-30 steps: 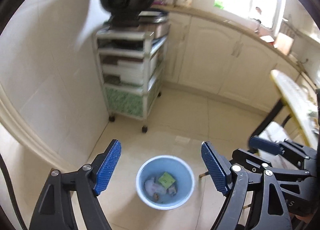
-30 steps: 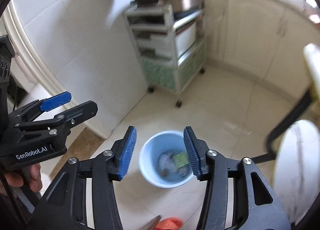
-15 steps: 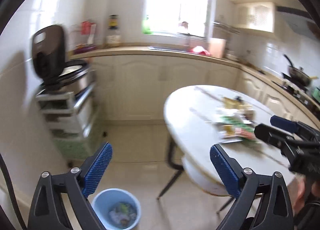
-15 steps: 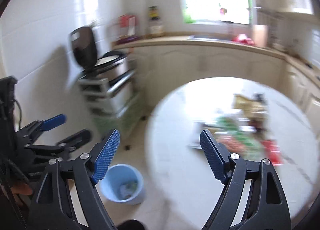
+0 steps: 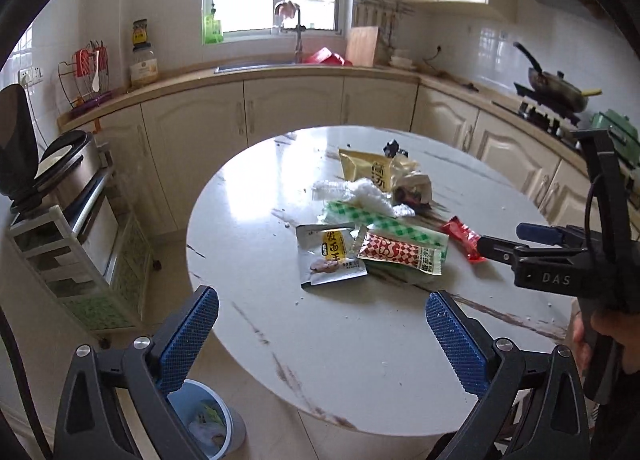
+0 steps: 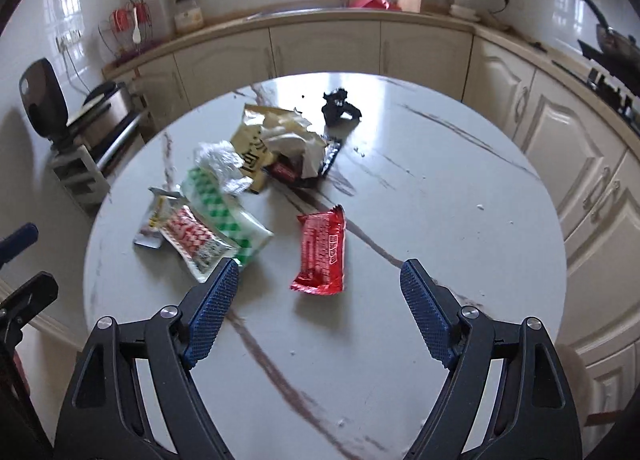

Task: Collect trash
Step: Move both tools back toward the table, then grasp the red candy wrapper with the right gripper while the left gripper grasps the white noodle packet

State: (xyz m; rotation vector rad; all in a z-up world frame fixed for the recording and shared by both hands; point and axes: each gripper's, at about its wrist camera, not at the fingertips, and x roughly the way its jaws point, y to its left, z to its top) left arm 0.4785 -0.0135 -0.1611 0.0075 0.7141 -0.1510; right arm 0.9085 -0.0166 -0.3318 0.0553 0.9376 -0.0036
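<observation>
Several wrappers lie on a round white marble table (image 5: 340, 344) (image 6: 440, 187). A red snack wrapper (image 6: 322, 250) lies just ahead of my right gripper (image 6: 318, 316), which is open and empty above the table. A red-checked packet (image 6: 194, 238) (image 5: 400, 252), a green-checked packet (image 6: 224, 211), a silver sachet (image 5: 330, 254), a yellow bag (image 5: 368, 169) and crumpled paper (image 6: 292, 139) lie further off. My left gripper (image 5: 320, 336) is open and empty over the table's near edge. A blue bin (image 5: 212, 426) with trash stands on the floor at lower left.
A black crumpled object (image 6: 339, 107) sits at the table's far side. A white storage cart (image 5: 76, 227) with an appliance stands left of the table. Cream cabinets (image 5: 292, 111) and a counter with a sink run behind. A stove with a pan (image 5: 556, 91) is at right.
Both grippers swung up from over the blue bin on the floor to face the table and its wrappers. The right gripper's jaws opened wider.
</observation>
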